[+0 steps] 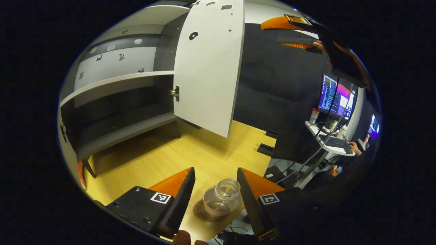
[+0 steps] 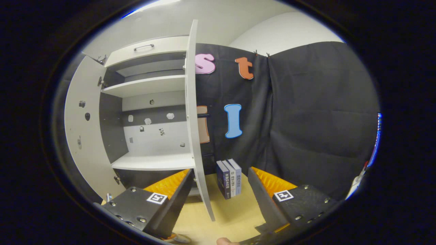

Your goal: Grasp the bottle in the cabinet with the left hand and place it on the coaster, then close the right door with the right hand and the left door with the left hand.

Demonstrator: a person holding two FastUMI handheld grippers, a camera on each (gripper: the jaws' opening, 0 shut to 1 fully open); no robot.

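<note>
Where the bottle (image 1: 223, 199) stands, clear and empty with its mouth open, it rests on the round coaster (image 1: 204, 212) at the near edge of the yellow wooden table (image 1: 190, 153). Left gripper (image 1: 216, 200): fingers spread wide, one either side of the bottle, neither pressing on it. Cabinet (image 1: 115, 102) behind, shelves bare, right door (image 1: 207, 64) swung open toward the camera. Far right in the left gripper view: a monitor (image 1: 335, 97) on a desk and a hand at a keyboard.

Right gripper (image 2: 221, 194): fingers apart, nothing between them, the right door's edge (image 2: 196, 136) just ahead of its left finger. Left door (image 2: 83, 136) also open. Three books (image 2: 230, 178) upright on the table, against the black cloth wall.
</note>
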